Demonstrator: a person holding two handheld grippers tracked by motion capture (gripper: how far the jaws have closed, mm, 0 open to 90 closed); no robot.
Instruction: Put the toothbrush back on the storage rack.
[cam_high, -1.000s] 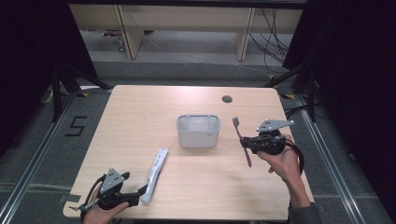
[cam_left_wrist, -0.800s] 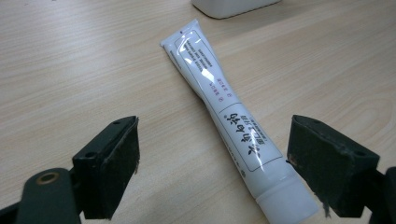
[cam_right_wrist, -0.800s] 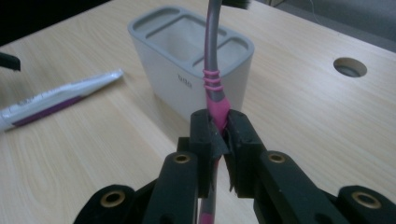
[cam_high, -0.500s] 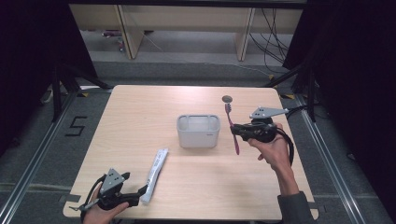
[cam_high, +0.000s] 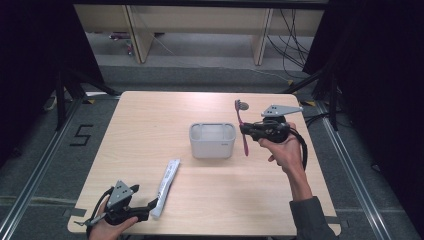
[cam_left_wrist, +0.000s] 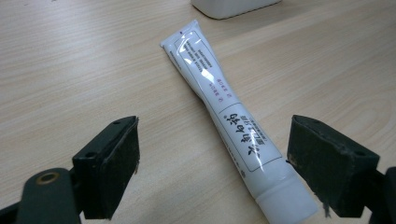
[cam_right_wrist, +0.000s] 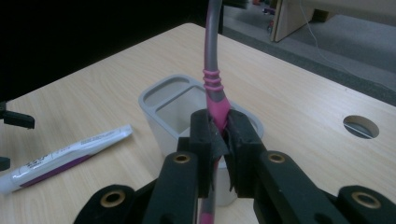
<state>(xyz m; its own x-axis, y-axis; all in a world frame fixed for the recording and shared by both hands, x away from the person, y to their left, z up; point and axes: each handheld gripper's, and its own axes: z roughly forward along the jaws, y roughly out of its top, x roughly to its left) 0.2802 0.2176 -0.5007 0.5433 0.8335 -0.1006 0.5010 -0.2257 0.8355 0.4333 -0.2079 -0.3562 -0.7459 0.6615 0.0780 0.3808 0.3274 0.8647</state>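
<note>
You clamped the toothbrush upright in your right hand-held gripper, ready for the holder; your left hand-held gripper gaped around the toothpaste.

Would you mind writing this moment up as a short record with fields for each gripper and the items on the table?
right gripper: shut on the toothbrush, held upright beside the holder
left gripper: open, jaws either side of the toothpaste tube's cap end
toothpaste tube: lying flat on the table
holder: grey, two compartments, mid-table
</note>
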